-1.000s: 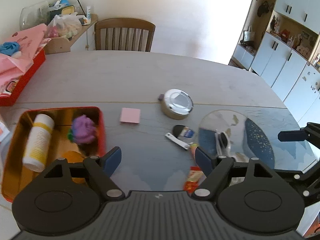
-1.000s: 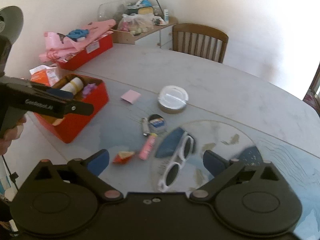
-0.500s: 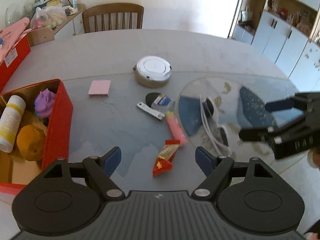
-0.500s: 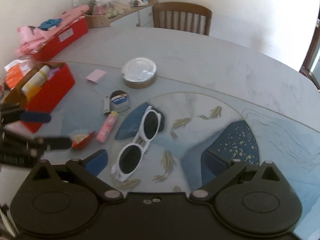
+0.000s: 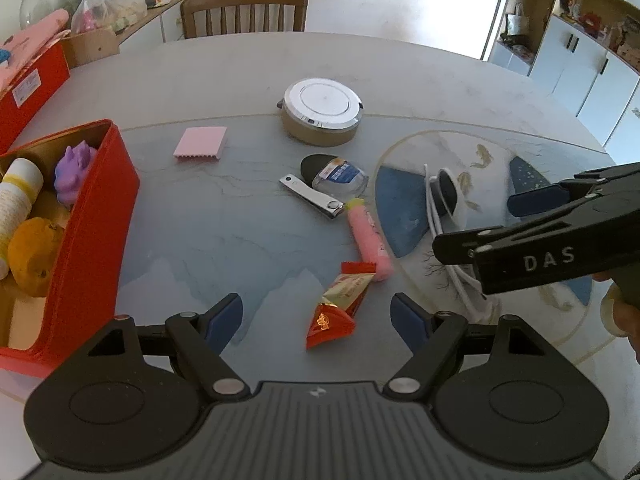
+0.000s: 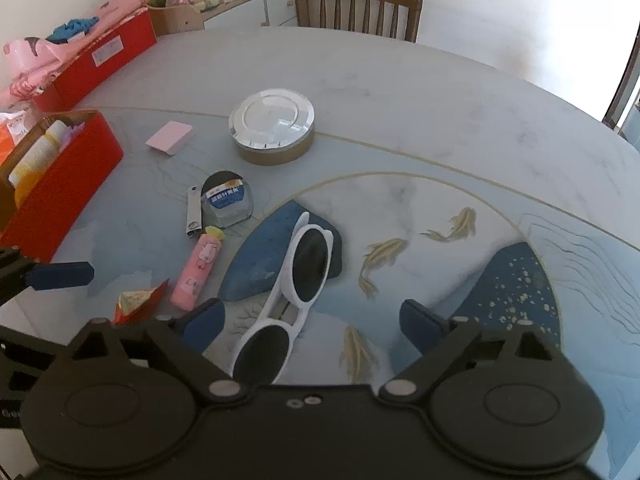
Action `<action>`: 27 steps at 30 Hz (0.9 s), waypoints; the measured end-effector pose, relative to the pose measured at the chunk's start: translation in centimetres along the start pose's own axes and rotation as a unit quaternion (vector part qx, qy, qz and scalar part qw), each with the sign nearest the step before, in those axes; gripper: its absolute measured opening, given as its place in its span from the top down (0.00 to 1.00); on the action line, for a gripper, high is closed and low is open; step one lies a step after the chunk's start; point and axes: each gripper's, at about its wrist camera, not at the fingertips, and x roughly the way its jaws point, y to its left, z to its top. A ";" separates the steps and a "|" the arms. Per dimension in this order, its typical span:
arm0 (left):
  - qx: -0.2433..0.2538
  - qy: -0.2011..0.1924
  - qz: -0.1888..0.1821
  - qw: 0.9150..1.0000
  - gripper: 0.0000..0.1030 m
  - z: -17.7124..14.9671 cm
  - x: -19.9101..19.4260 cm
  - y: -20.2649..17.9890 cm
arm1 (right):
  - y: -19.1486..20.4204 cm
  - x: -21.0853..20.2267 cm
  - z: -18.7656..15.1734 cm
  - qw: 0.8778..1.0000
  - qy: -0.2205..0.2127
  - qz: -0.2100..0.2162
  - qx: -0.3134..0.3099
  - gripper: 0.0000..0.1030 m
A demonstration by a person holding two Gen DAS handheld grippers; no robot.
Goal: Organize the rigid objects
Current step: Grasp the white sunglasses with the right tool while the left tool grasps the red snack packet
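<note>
Red box (image 5: 96,216) partly filled; sunglasses (image 6: 296,284), snack (image 5: 340,308), tube (image 5: 368,240) left mid-worktop; left gripper (image 5: 316,316) apart, right gripper (image 6: 308,320) closing, empty.

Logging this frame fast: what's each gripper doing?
Left gripper: open, holding nothing.
Right gripper: jaws closing, white sunglasses between them, not gripped.

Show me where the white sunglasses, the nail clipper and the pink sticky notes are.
white sunglasses (image 6: 310,268): right wrist view, on the upper dark lens.
nail clipper (image 5: 310,196): left wrist view, on the middle of its metal body.
pink sticky notes (image 5: 201,143): left wrist view, on the top sheet.
</note>
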 end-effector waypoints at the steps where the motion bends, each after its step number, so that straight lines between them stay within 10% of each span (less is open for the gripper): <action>1: 0.001 0.000 0.002 1.000 0.21 0.0 0.1 0.0 | 0.1 0.2 0.1 1.000 0.002 -0.002 -0.001 0.15; 10: 0.017 0.010 0.012 1.000 0.29 0.2 1.0 -0.6 | 1.1 1.3 0.4 1.000 0.011 -0.016 -0.022 0.34; 20: 0.015 0.005 0.003 1.000 0.68 0.4 0.6 -1.1 | 1.5 0.7 0.0 0.999 -0.005 -0.007 -0.039 0.71; 27: 0.006 0.008 -0.002 1.000 0.81 0.4 0.4 -1.0 | 0.4 0.1 -0.6 1.000 -0.015 0.002 -0.023 0.77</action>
